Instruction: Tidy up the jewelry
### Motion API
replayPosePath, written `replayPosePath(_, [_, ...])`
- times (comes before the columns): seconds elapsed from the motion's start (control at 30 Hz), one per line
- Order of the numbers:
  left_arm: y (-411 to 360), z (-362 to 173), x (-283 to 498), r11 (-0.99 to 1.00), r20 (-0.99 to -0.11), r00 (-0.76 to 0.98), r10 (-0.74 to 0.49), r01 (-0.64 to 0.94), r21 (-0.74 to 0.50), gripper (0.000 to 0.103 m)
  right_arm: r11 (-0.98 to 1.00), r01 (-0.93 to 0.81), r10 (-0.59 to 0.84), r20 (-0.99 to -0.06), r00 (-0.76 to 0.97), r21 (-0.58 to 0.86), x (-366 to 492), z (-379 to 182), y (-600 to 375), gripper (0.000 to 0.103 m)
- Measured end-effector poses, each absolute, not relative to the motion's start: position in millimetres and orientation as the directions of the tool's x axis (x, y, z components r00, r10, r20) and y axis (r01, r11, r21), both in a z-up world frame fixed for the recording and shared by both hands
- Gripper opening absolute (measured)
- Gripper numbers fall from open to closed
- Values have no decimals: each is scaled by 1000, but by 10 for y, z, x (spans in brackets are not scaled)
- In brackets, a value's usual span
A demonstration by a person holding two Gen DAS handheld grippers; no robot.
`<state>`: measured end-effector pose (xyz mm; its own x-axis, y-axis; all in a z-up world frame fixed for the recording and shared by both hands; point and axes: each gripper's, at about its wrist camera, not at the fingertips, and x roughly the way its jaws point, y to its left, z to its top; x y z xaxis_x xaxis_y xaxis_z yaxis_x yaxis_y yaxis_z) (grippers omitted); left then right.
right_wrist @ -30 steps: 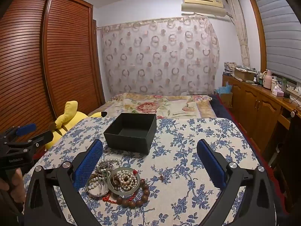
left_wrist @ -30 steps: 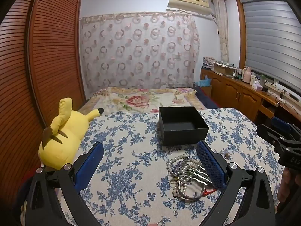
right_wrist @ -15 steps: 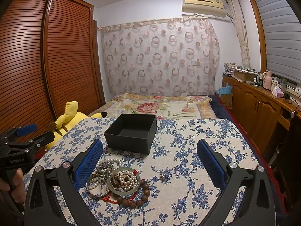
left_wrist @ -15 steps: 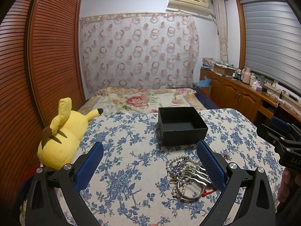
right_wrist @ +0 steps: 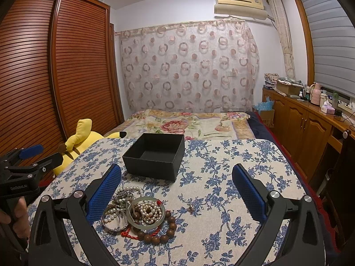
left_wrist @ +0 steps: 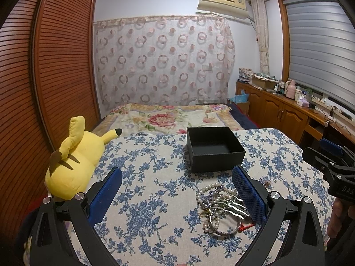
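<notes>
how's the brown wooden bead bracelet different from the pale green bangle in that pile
The brown wooden bead bracelet is a string of separate dark round beads; the pale green bangle is one smooth, solid, translucent ring. The bangle lies on top, with pearl strands and some of the brown beads inside its hoop; the bead bracelet curves out past the bangle's near edge onto the floral cloth. Both lie flat in the same jewelry pile, near the black open box, ungripped.

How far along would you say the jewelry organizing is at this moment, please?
Nothing looks done yet: the black box appears empty. Nothing is in hand either; the left gripper and right gripper are both open and hold nothing. Left to do: the whole jewelry pile, pearls, bangles and wooden beads, lies on the floral cloth in front of the box.
</notes>
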<state>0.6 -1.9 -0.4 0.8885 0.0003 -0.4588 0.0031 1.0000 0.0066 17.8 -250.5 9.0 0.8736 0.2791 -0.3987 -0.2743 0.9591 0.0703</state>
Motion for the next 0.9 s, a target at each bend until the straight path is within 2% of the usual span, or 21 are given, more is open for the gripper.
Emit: replayPosePath(0.9, [-37, 7, 2, 1000, -456, 890, 0, 4, 7, 96, 959, -274, 279, -397, 874, 70, 167, 104, -2503, 101])
